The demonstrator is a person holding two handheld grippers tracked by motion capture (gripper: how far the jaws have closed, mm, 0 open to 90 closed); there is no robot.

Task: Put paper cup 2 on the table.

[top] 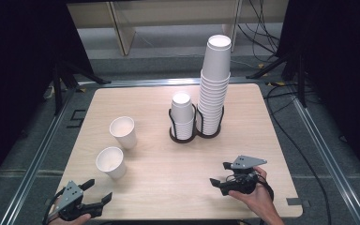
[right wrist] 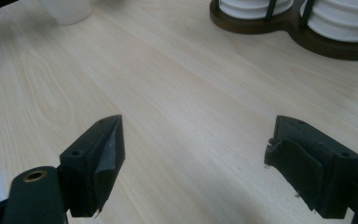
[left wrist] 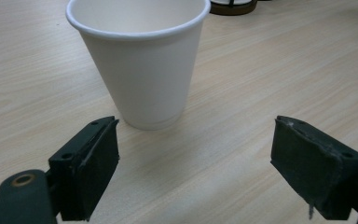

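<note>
Two loose cups [top: 117, 147] before wide-apart, empty jaws; cup rack [top: 196, 132] well beyond.

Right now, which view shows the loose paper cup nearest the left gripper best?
The left gripper view: the near cup stands upright just ahead of the open jaws, with rim, wall and base sharp. The high view shows the same cup small, beside a second loose cup. In the right gripper view, a white cup base is cropped; which cup is unclear.
</note>
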